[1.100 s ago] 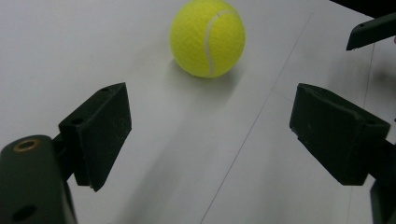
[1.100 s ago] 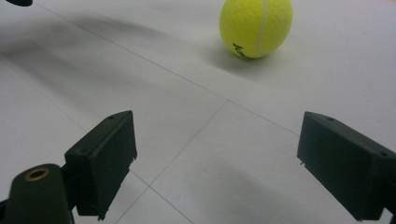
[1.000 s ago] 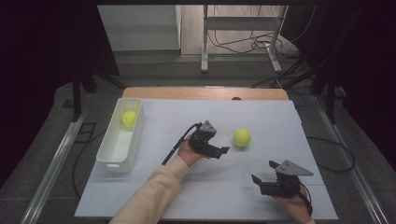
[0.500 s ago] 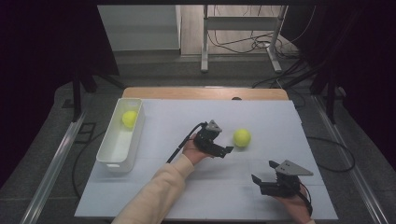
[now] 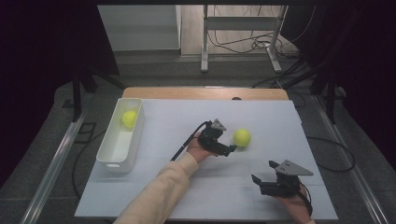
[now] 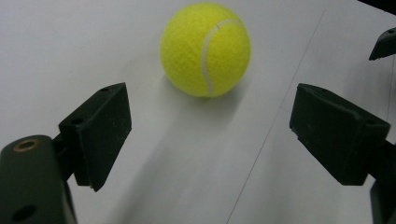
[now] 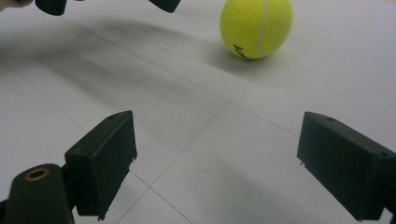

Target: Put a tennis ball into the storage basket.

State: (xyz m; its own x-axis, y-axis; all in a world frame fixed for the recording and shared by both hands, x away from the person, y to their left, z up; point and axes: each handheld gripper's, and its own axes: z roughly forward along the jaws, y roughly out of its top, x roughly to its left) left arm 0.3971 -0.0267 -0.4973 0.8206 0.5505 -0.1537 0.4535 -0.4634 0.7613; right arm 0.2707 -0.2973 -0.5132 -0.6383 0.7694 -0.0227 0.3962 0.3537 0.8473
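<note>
Lower right of high view: right gripper [image 5: 259, 183], jaws apart, empty. Frame centre: left gripper [image 5: 231, 148], jaws spread, nothing between, aimed at fuzzy yellow-green felt tennis ball [image 5: 242, 137] just right of centre on white table sheet [image 5: 168, 121]. Probably light, springy, prone to rolling; grasp across widest diameter. Upper left: white rectangular plastic bin [image 5: 106, 155] containing second yellow ball [image 5: 129, 118].
</note>
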